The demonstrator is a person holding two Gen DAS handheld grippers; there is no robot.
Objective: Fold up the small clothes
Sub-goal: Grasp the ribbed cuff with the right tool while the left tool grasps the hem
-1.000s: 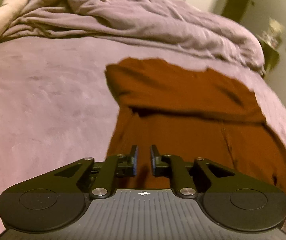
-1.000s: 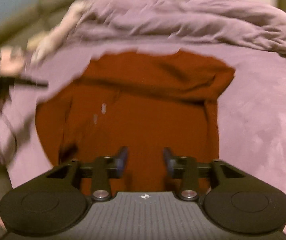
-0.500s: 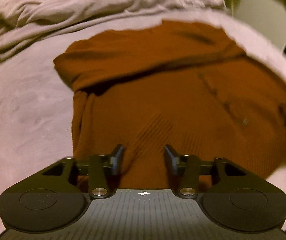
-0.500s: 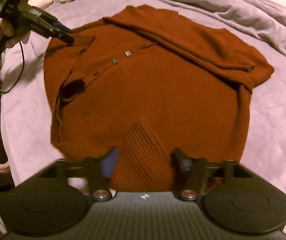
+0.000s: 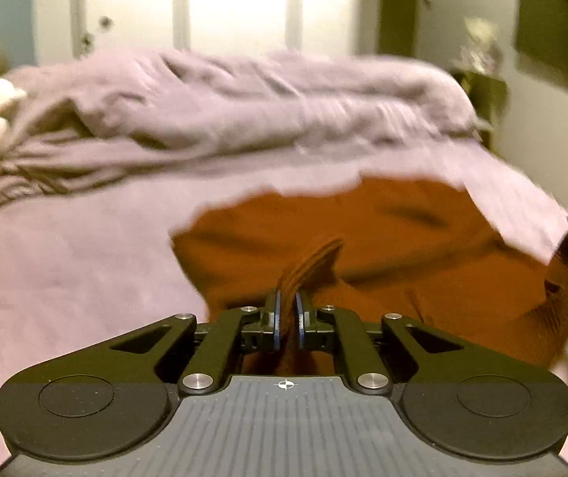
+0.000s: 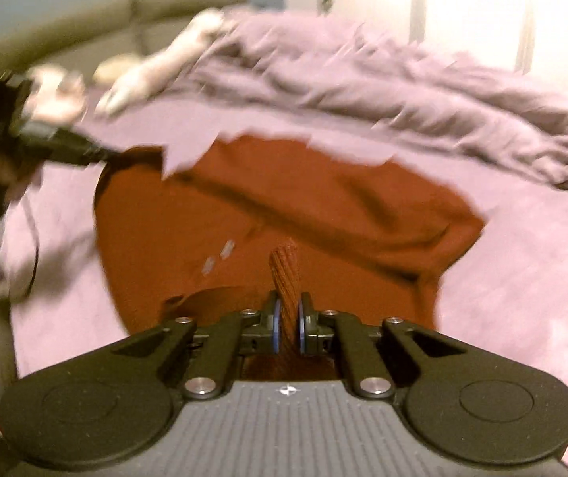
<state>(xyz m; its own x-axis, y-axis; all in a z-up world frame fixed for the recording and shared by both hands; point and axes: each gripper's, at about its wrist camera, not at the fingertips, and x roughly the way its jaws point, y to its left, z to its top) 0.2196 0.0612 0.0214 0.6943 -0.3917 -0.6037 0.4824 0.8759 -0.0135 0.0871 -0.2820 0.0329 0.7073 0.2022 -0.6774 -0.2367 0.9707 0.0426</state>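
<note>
A rust-brown knitted sweater (image 5: 383, 230) lies on the lilac bed sheet (image 5: 65, 262), one sleeve folded across its top. My left gripper (image 5: 287, 304) is shut on a raised pinch of the ribbed hem (image 5: 312, 262). In the right wrist view the same sweater (image 6: 304, 198) shows two small buttons (image 6: 218, 256). My right gripper (image 6: 288, 304) is shut on another upright pinch of ribbed hem (image 6: 284, 266). The left gripper (image 6: 85, 151) also shows at that view's left edge, gripping the sweater's corner and held by a hand (image 6: 57, 95). Both views are blurred.
A crumpled lilac duvet (image 5: 244, 99) is heaped across the far side of the bed. A white plush toy (image 6: 157, 67) lies at the far left, before an olive sofa (image 6: 85, 31). A nightstand (image 5: 482, 91) stands beyond the bed's right corner. A cable (image 6: 33, 246) hangs by the left hand.
Both grippers stood open over the hem half a second ago and have shut on it. Both have risen, pulling the ribbed hem up off the sheet.
</note>
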